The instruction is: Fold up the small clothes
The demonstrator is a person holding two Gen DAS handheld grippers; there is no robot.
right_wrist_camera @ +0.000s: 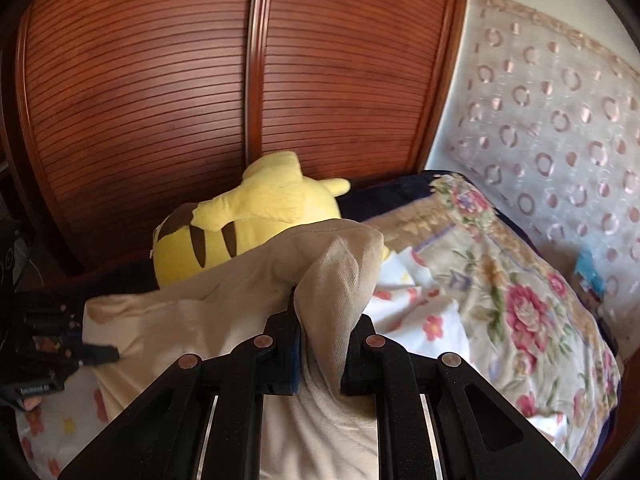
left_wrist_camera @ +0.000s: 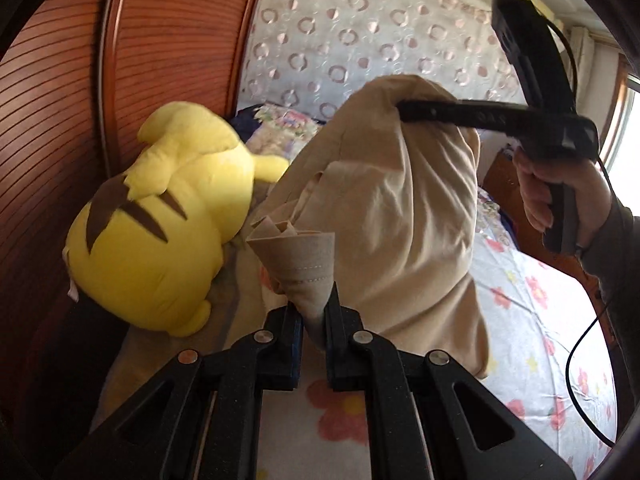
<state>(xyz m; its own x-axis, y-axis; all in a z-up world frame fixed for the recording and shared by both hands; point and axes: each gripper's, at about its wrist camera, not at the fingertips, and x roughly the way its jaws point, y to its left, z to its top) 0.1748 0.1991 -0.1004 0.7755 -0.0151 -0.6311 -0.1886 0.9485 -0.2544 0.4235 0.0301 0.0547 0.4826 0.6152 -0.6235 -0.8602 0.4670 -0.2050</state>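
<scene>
Left hand-held gripper [left_wrist_camera: 314, 312] pinches a hem corner of the beige garment [left_wrist_camera: 392, 208]; right hand-held gripper [right_wrist_camera: 322, 344] pinches another bunch. Cloth hangs between, above the bed [left_wrist_camera: 540, 320]. Pull corners apart evenly, lay flat w/o dragging onto yellow plush [left_wrist_camera: 160, 220], then fold.

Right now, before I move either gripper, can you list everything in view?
garment: one, beige, lifted over the bed, pinched by both grippers
plush toy: one, yellow with brown stripes, on the bed against the wardrobe
wardrobe: one, reddish-brown slatted doors, behind the toy
quilt: one, floral, bunched at the bed's far end
bedsheet: one, white with pink flowers, under the garment
curtain: one, pale with ring pattern, behind the bed
left gripper: black, shut on garment
right gripper: black, shut on garment
</scene>
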